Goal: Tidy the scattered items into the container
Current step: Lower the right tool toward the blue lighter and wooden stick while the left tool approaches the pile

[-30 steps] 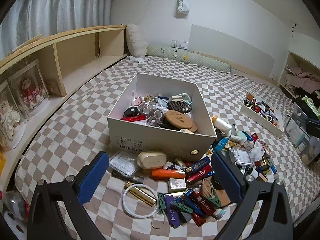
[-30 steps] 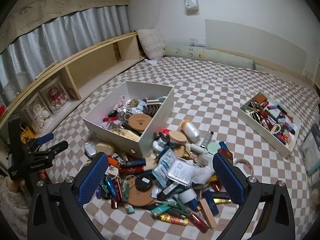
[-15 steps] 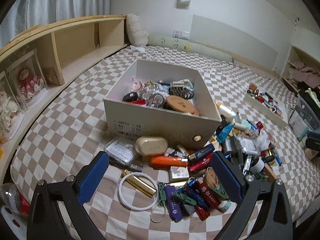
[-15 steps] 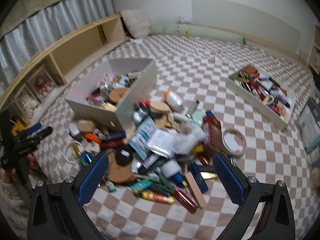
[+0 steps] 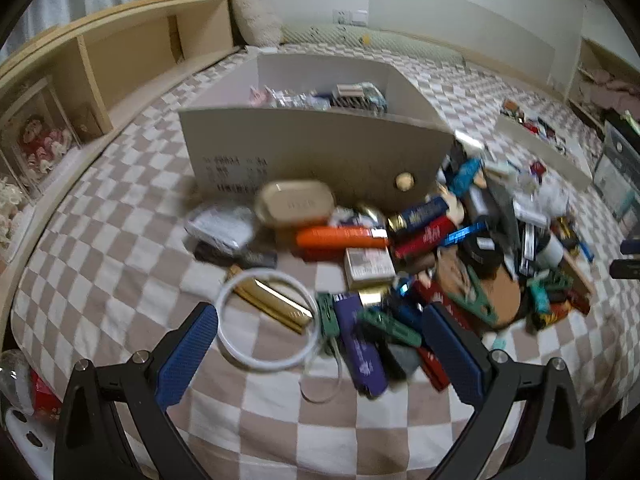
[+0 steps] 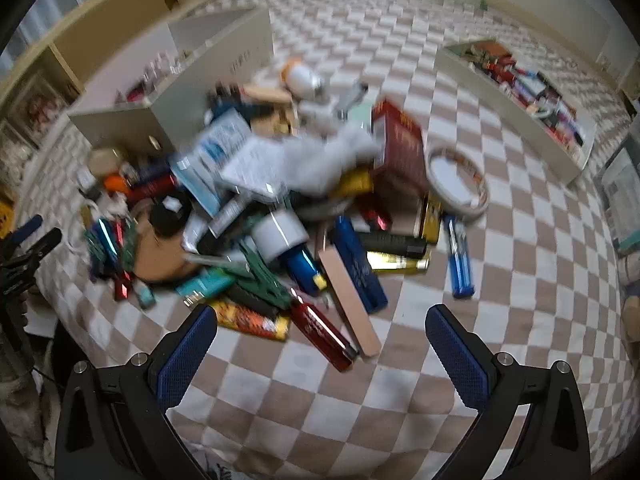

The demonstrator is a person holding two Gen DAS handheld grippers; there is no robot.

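My left gripper (image 5: 320,354) has two black arms that splay out like a V, each tipped with a long blue pad (image 5: 187,354) of fine ribbed texture. Two round silver screws (image 5: 140,357) sit on each arm just behind the pad. My right gripper (image 6: 322,354) is built the same: black frame, blue textured pads (image 6: 456,356), silver screws (image 6: 502,358) behind them. From the right camera, my left gripper shows far off to the side as a black frame with a blue tip.
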